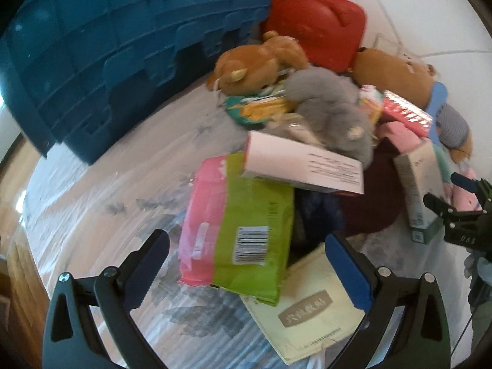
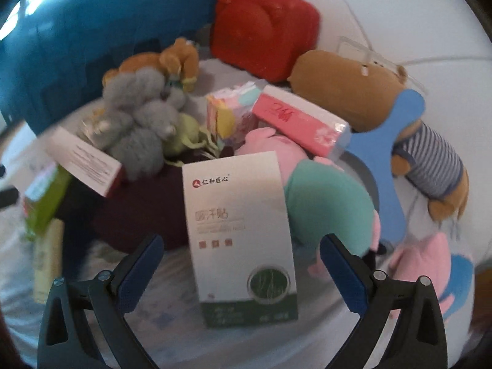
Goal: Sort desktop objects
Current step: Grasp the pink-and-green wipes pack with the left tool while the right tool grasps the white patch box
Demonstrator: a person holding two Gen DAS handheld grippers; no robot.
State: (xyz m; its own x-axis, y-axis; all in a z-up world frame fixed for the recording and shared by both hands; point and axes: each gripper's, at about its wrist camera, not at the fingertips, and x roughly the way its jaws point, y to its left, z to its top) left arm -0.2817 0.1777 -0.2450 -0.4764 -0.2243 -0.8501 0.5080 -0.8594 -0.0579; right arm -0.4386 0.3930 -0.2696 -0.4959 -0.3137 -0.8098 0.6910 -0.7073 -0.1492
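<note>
Two claws face an unsorted heap on a bench covered with a leaf-printed plastic sheet (image 1: 92, 190). Left claw (image 1: 246, 264): jaws spread wide, empty, hovering over a pink-and-green packet (image 1: 246, 233) that lies near the bench's near edge, partly on a cream booklet (image 1: 307, 310) and under the end of a white and pink carton (image 1: 301, 166). Right claw (image 2: 241, 270): jaws spread, empty, framing an upright white-and-green box (image 2: 243, 233) without touching it. Behind lie a grey plush (image 2: 138, 129), a brown bear in a striped shirt (image 2: 399, 123), a pink tissue pack (image 2: 301, 123), a red bag (image 2: 264, 33) and a blue crate (image 1: 107, 61) toward the far side. The step in hand appears to be the approach to a first pick; next, each claw likely needs to advance and close squarely across its item, the left taking care because the overlapping carton may be dragged along.
</note>
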